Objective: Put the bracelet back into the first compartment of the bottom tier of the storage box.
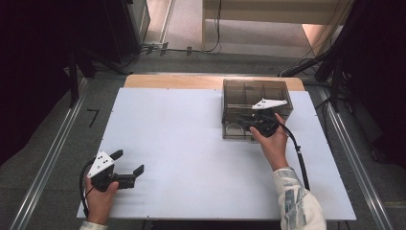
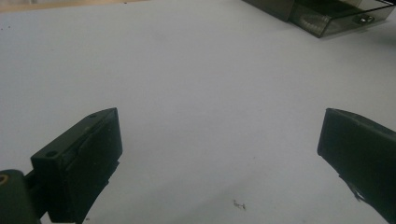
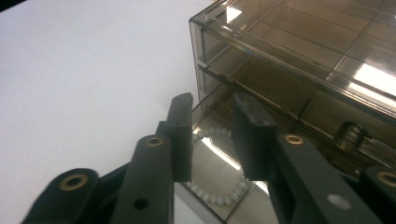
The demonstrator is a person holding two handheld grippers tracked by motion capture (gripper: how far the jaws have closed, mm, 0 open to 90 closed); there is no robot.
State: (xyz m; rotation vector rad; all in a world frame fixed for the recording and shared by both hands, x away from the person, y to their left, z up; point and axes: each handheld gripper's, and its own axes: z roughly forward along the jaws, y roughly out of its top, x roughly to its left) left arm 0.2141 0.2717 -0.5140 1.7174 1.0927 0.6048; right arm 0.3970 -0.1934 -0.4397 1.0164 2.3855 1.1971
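The table [image 1: 191,143] is white with a pale wood edge at the far side. The drawer box [image 1: 256,98] is smoky translucent brown; its bead string [image 3: 219,196] looks white. Both grippers are black with 2 pale grey plates. The sleeve [image 1: 297,203] is white, mottled grey-blue.

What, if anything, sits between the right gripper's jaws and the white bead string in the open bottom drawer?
Nothing visible. The right gripper hangs just above the open drawer, jaws slightly apart, with the bead string lying uncovered below.

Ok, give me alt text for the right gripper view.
The right gripper, jaws slightly apart, points into the open bottom drawer of a smoky clear plastic box, where a string of white beads lies. White table spreads to the left.
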